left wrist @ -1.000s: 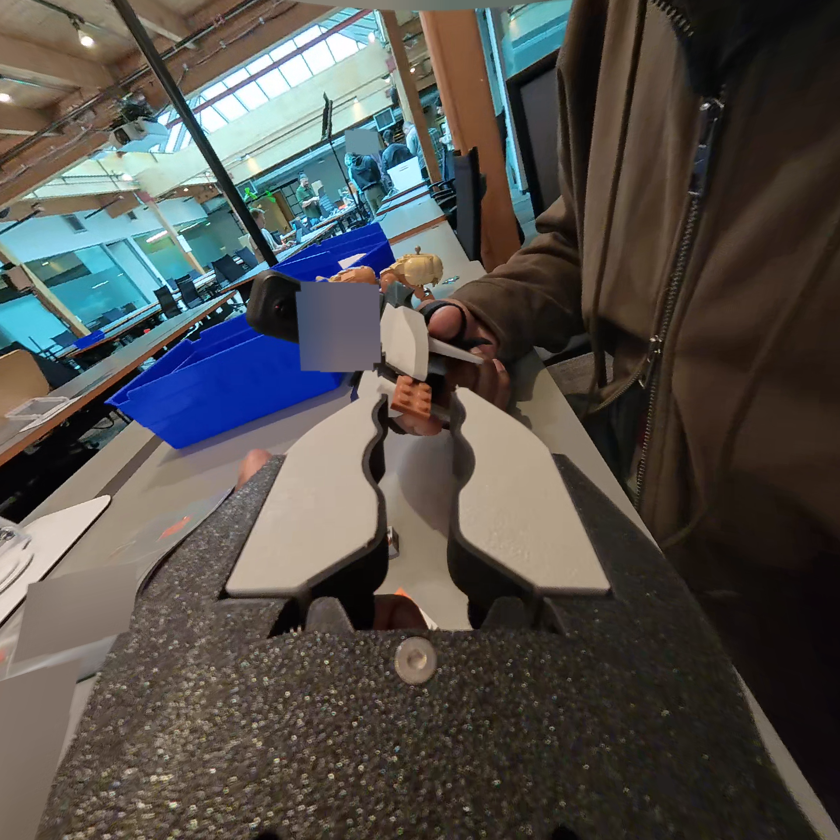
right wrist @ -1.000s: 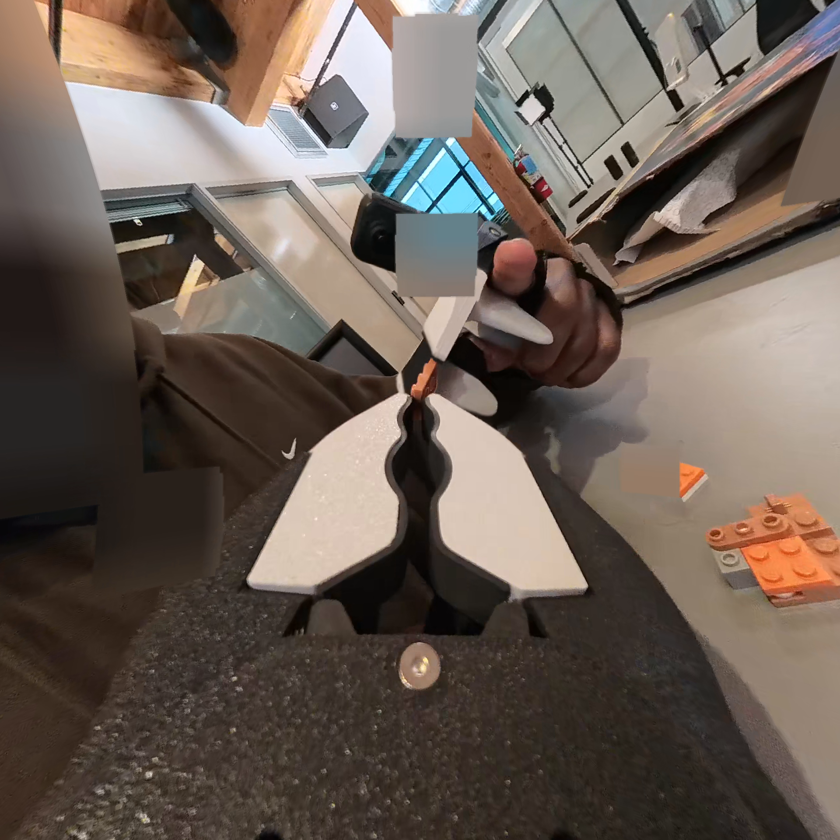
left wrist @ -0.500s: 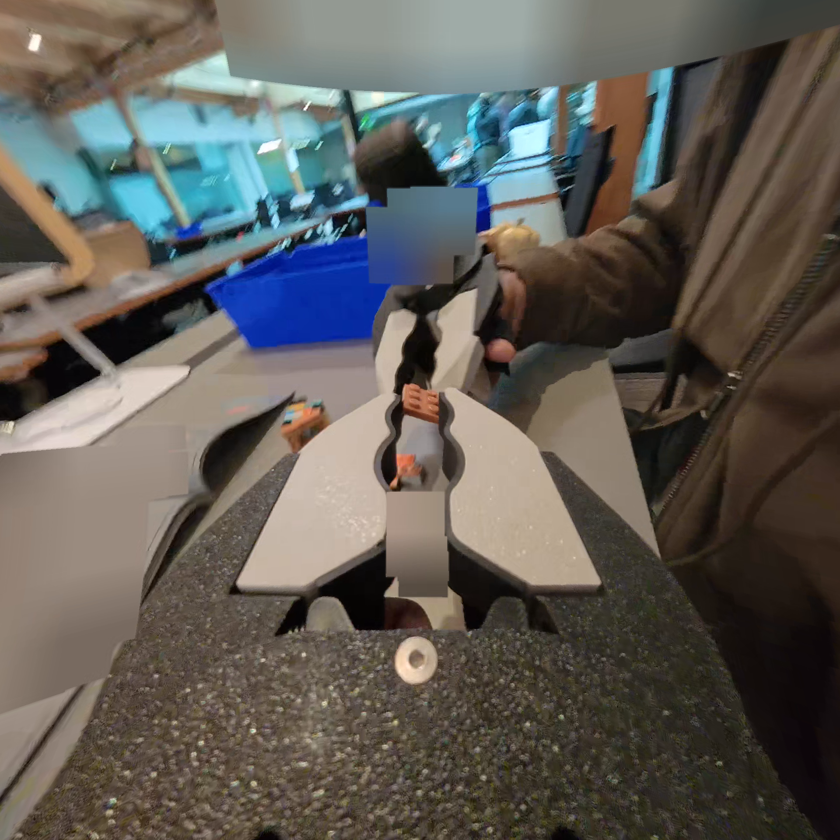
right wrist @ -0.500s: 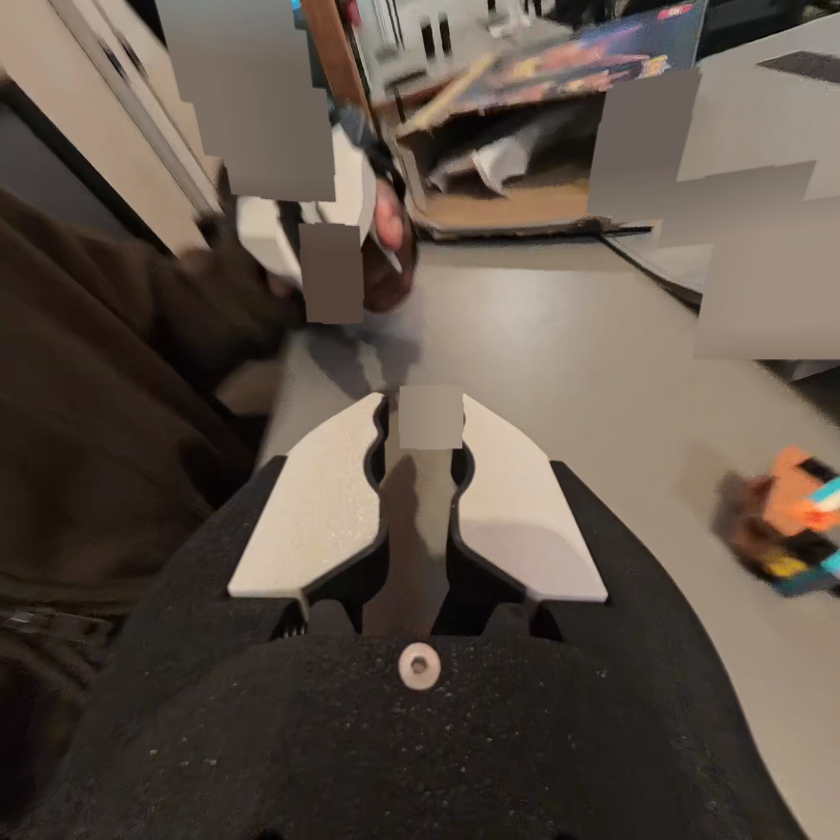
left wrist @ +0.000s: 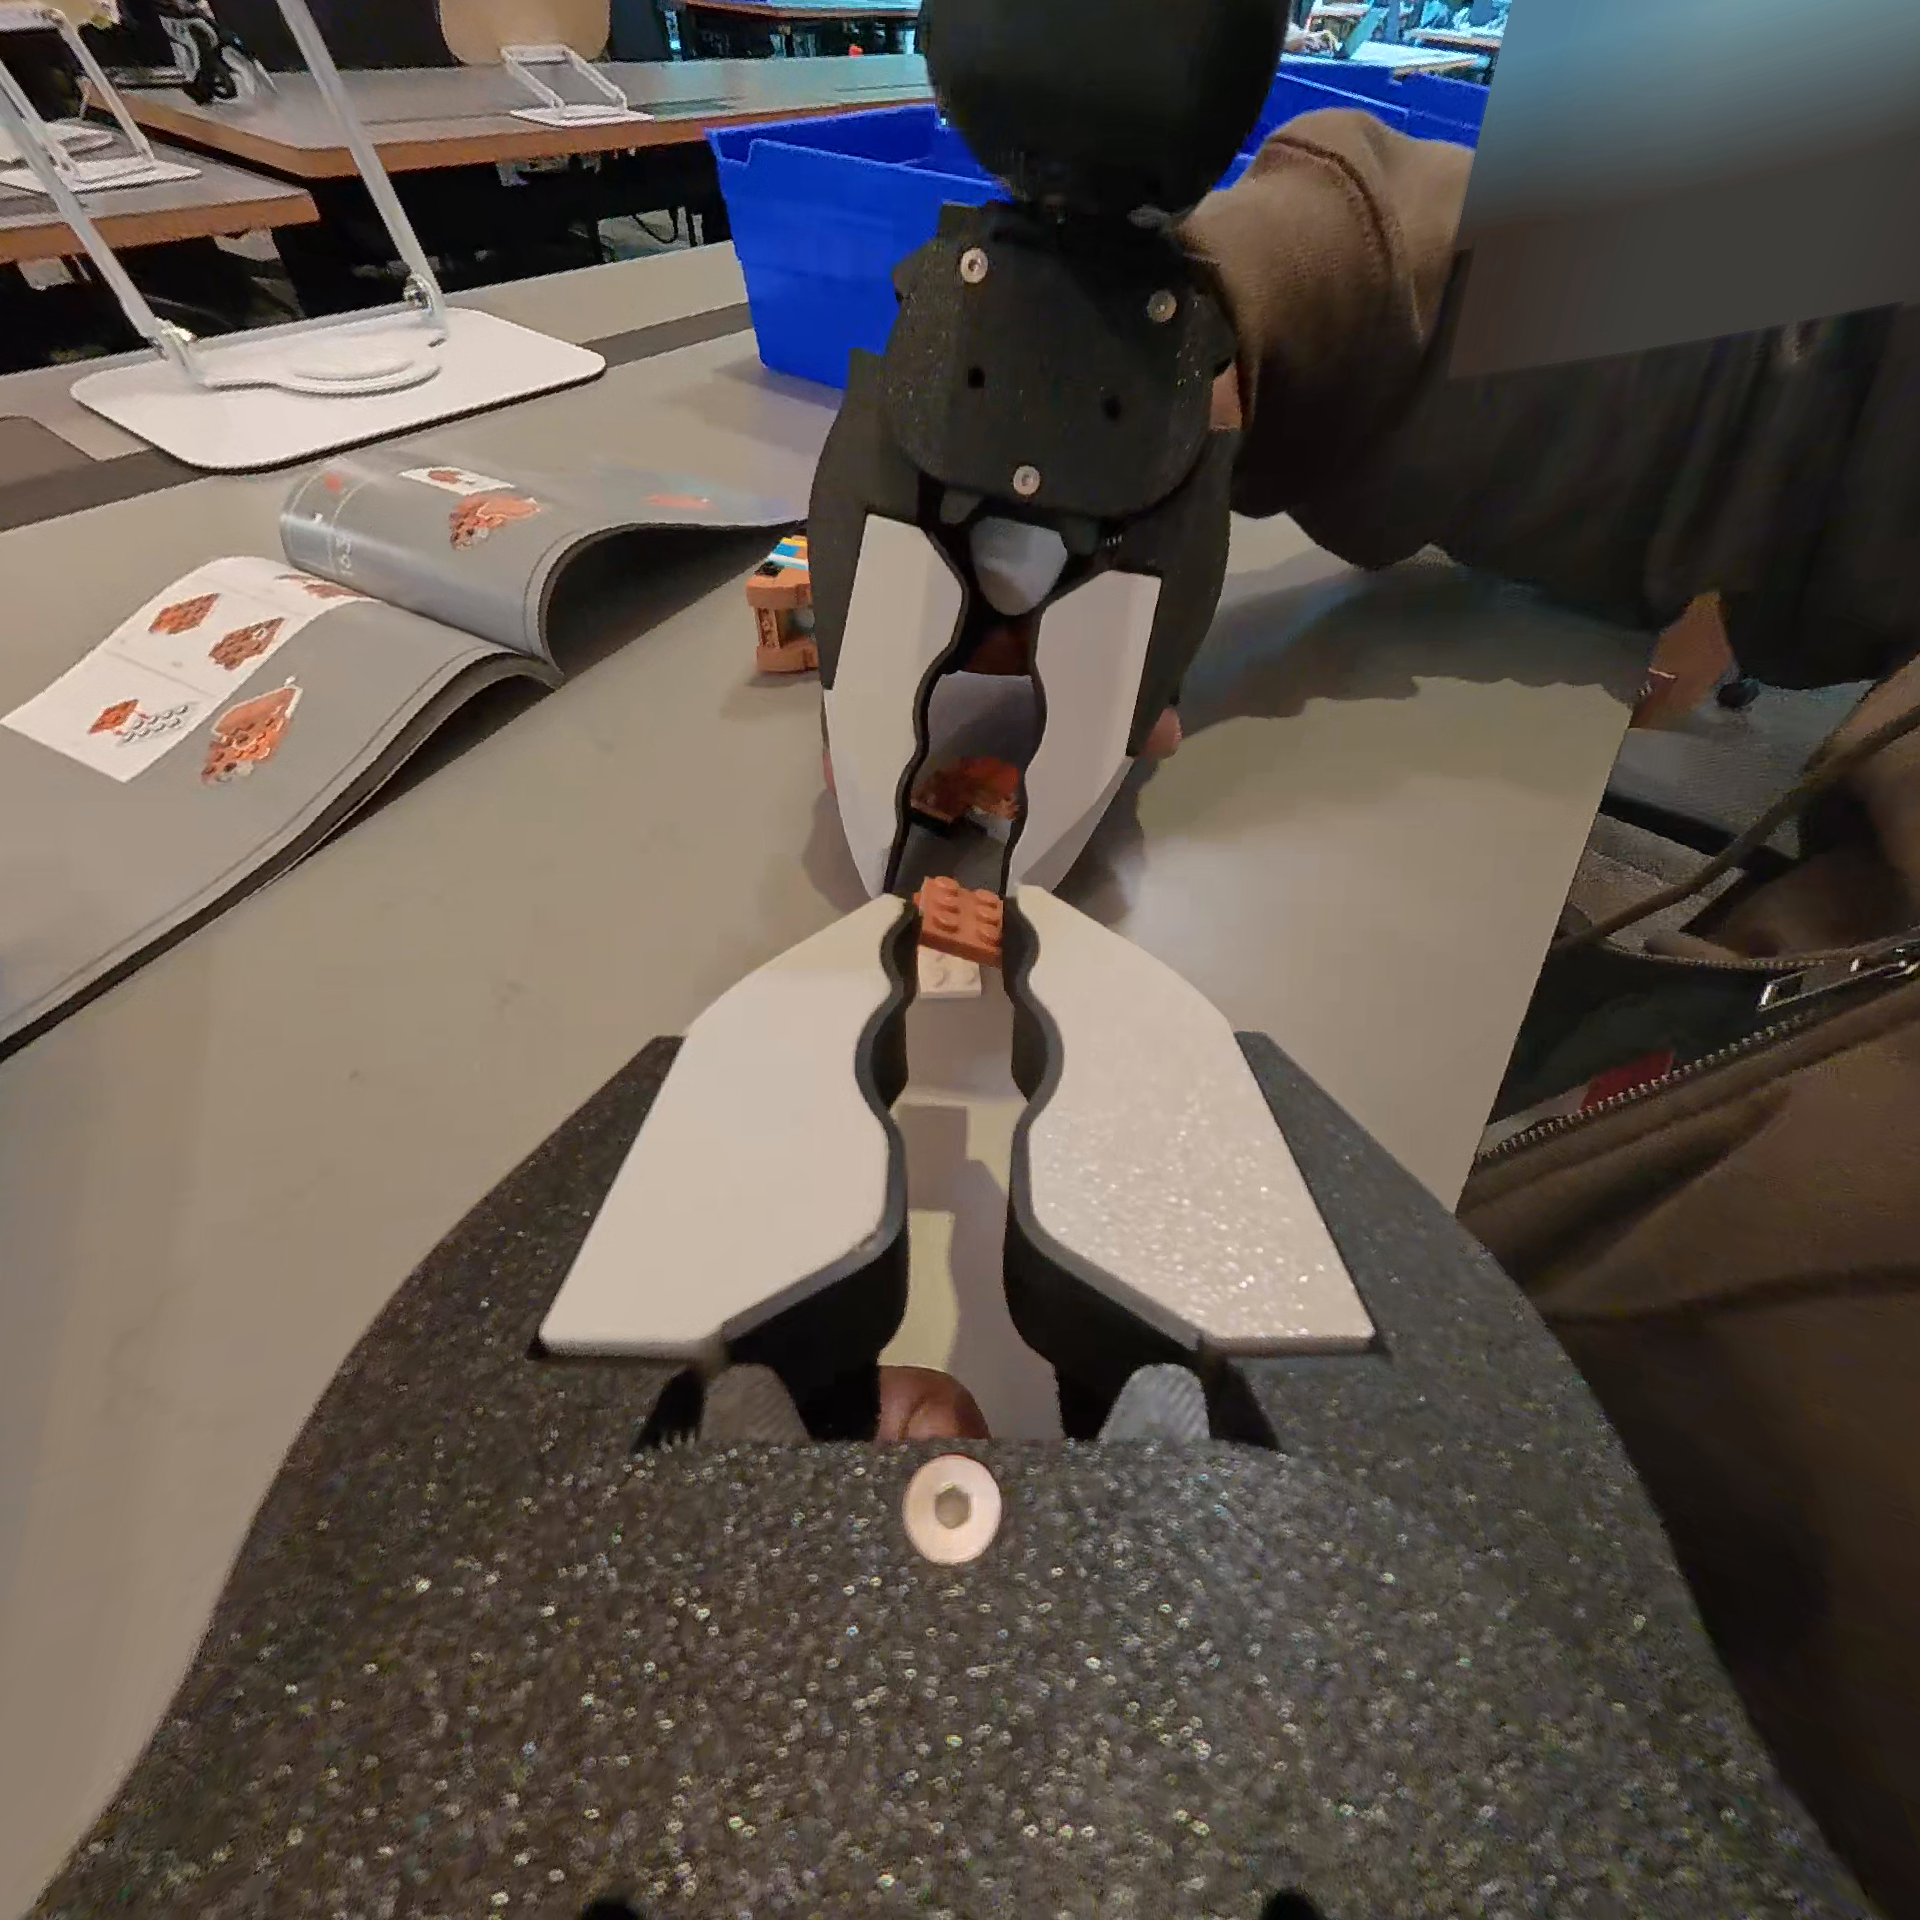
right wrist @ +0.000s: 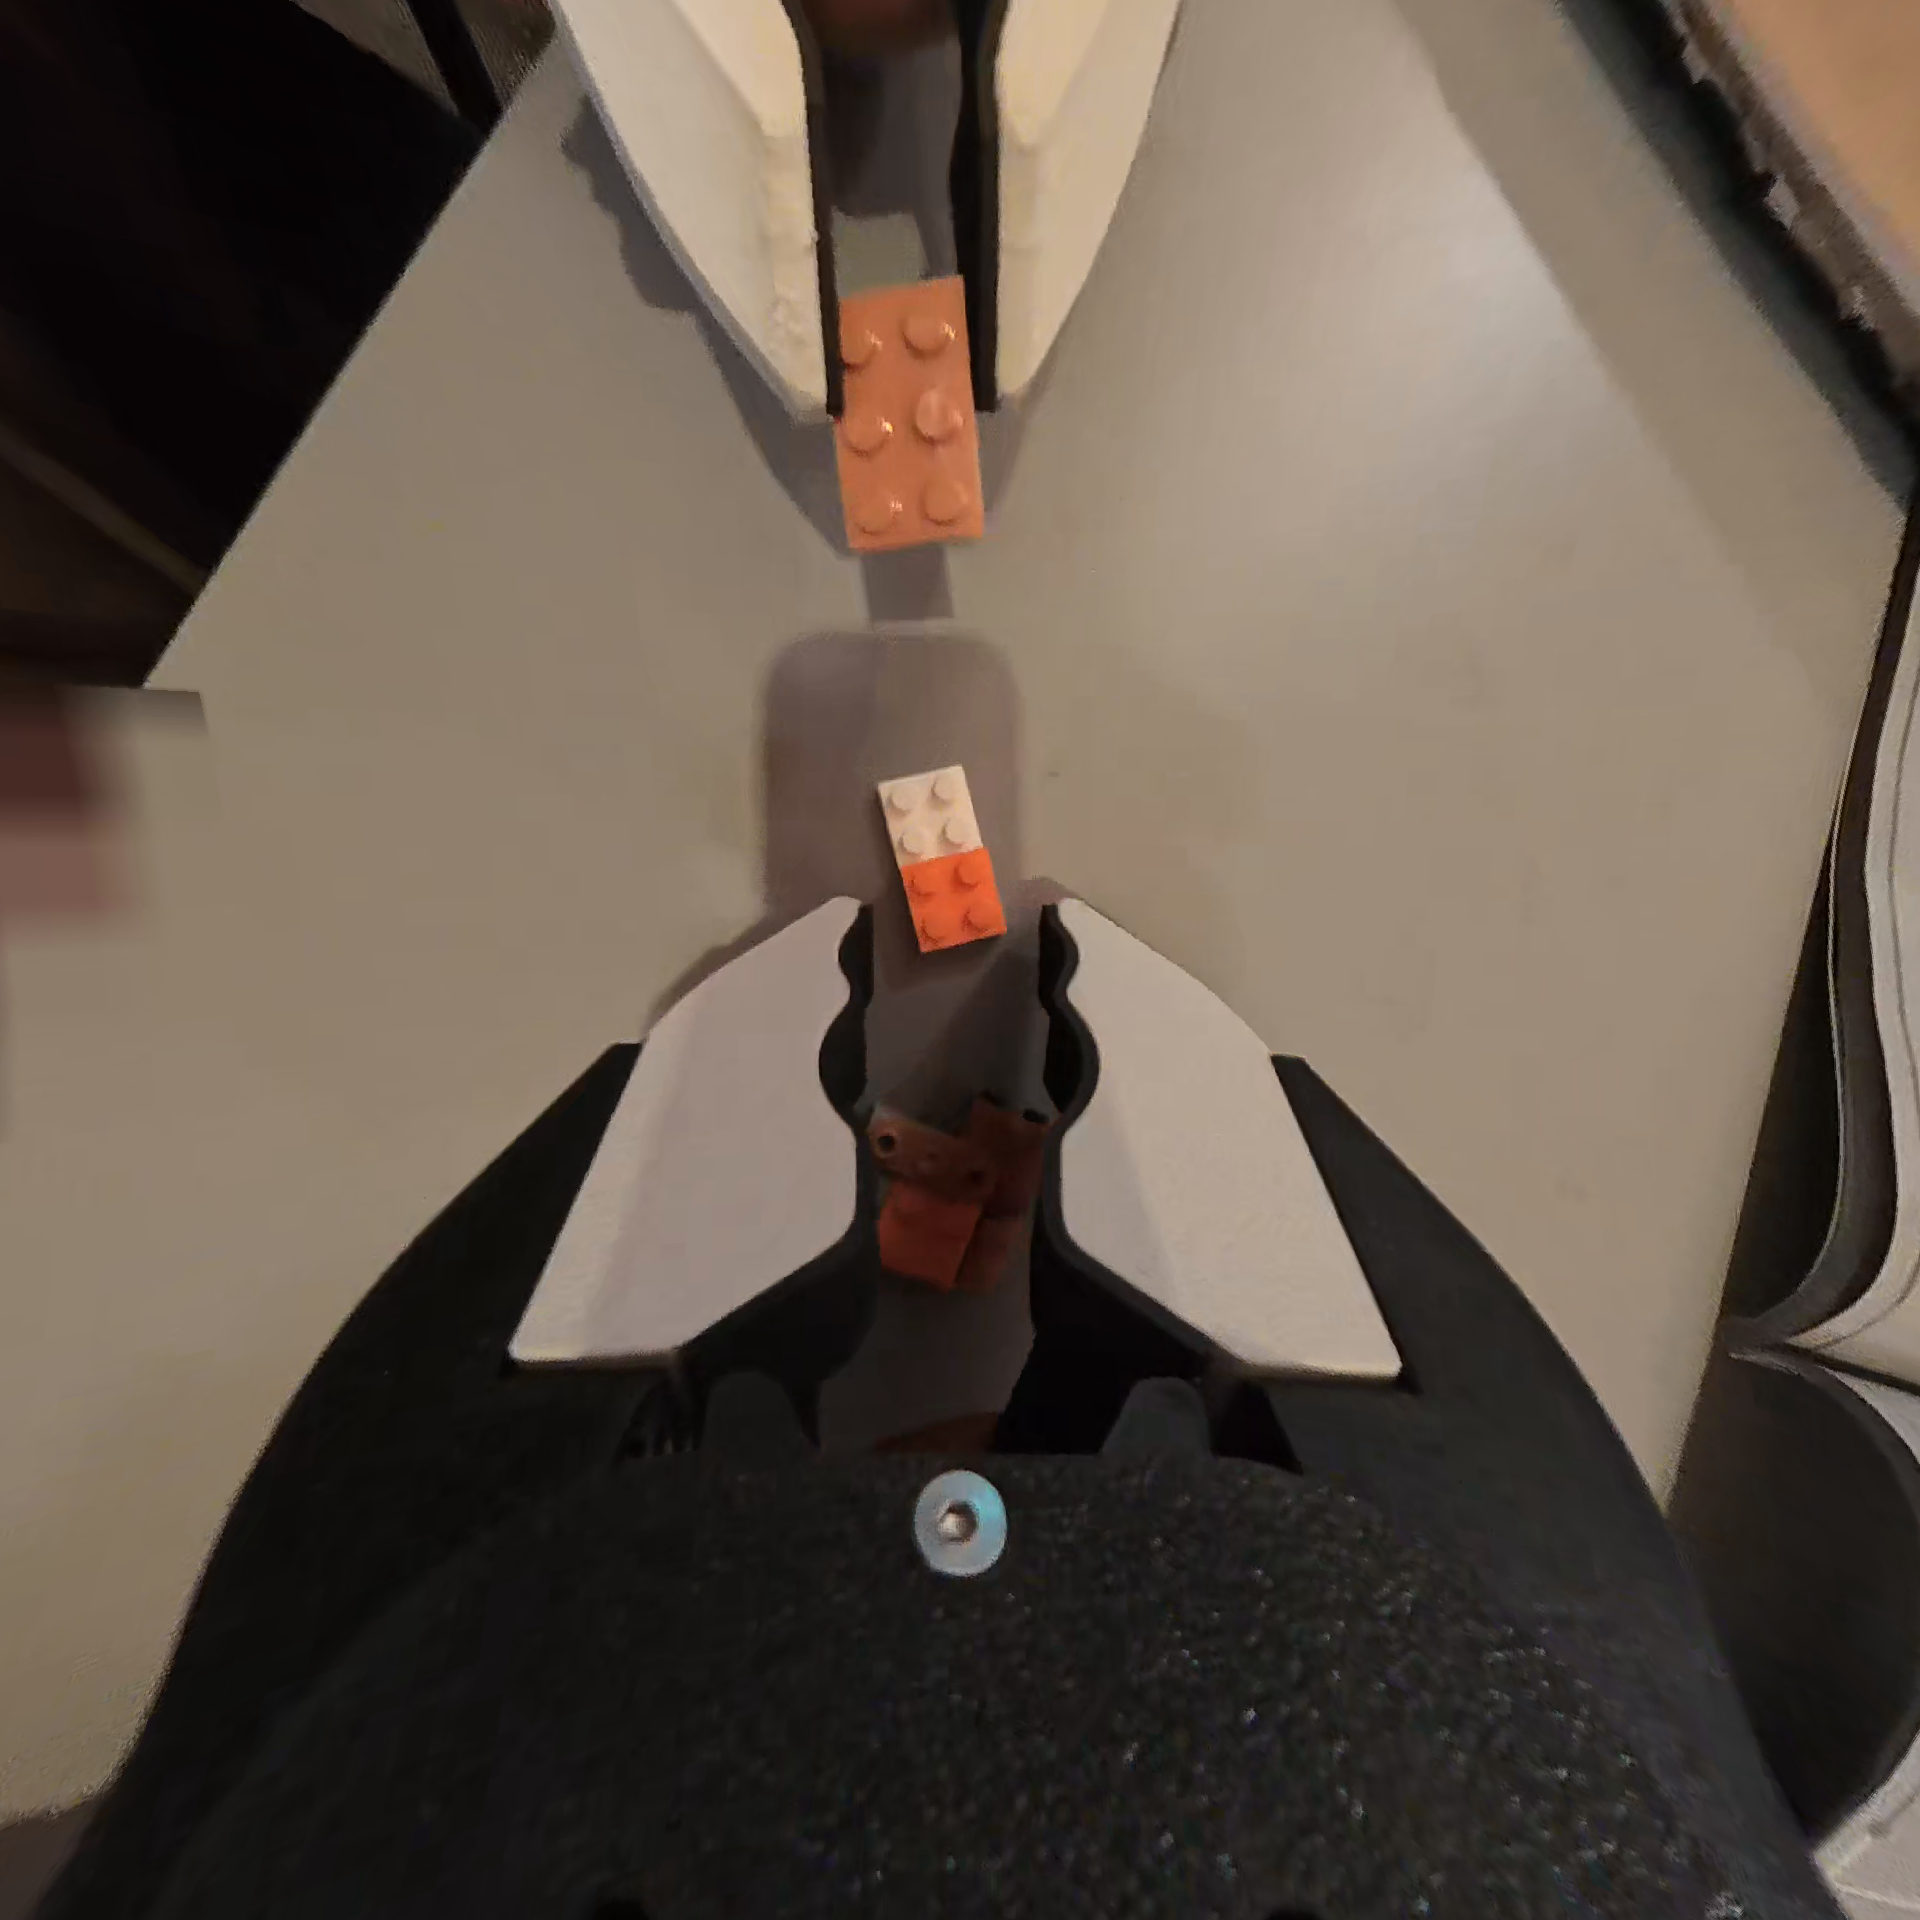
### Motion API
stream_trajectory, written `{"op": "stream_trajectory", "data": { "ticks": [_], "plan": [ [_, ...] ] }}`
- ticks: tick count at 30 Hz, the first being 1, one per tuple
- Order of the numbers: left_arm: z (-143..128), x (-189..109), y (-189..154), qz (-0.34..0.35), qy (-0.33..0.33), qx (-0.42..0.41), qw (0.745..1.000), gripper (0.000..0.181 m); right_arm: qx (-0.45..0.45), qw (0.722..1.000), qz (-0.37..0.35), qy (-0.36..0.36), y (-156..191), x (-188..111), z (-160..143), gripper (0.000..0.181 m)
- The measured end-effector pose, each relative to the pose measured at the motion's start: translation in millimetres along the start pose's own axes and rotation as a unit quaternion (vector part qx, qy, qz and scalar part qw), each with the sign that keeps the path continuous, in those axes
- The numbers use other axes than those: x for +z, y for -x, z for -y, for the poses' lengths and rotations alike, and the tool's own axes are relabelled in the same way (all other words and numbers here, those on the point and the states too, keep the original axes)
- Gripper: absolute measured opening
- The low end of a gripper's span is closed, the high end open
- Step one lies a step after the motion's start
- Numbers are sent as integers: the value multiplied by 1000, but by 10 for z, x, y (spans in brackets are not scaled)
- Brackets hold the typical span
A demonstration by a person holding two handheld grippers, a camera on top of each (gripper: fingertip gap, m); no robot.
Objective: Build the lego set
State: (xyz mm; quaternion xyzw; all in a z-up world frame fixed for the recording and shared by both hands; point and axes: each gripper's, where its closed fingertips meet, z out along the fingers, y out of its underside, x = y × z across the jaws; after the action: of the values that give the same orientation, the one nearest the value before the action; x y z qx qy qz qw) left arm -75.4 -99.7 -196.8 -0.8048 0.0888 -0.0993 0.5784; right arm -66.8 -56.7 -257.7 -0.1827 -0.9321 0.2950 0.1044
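My left gripper (left wrist: pixel 958 920) is shut on an orange-brown 2x4 plate (left wrist: pixel 961 914) at its fingertips, held a little above the grey table (left wrist: pixel 520 987). The right wrist view shows that plate (right wrist: pixel 909 416) between the left gripper's fingers (right wrist: pixel 909 405). My right gripper (right wrist: pixel 951 914) is open and points down at the table, facing the left one (left wrist: pixel 951 873). A white 2x2 plate joined to an orange 2x2 plate (right wrist: pixel 940 857) lies on the table between the two grippers. A small brown assembly (right wrist: pixel 951 1195) lies on the table between the right gripper's fingers.
An open instruction booklet (left wrist: pixel 312 644) lies at the left. A small orange model (left wrist: pixel 779 613) stands behind the right gripper. Blue bins (left wrist: pixel 831 239) and a white stand base (left wrist: pixel 343 384) are farther back. The table edge and a person's brown jacket (left wrist: pixel 1662 1247) are at the right. Tip to tip, the grippers are about 8 cm apart.
The right gripper let go of the orange-brown plate and opened, and the left gripper closed on it. Both grippers then swung down toward the table.
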Motion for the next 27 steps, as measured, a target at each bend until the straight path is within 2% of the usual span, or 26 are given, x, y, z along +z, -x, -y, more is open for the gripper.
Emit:
{"op": "stream_trajectory", "data": {
  "ticks": [13,20,23,27],
  "plan": [
    [34,74,64,-25,-1,-9,1000,15,2,1000,-6,-15,-30,27,8,18],
    [37,69,76,-30,-3,-17,999,15,11,996,-93,11,-336,-82,-91,29],
    [27,66,104,-28,1,-19,999,15,70,989,-130,14,-408,-195,-157,35],
    [28,74,153,-29,2,-17,999,15,220,964,-144,-35,-327,-292,-113,35]
  ]
}}
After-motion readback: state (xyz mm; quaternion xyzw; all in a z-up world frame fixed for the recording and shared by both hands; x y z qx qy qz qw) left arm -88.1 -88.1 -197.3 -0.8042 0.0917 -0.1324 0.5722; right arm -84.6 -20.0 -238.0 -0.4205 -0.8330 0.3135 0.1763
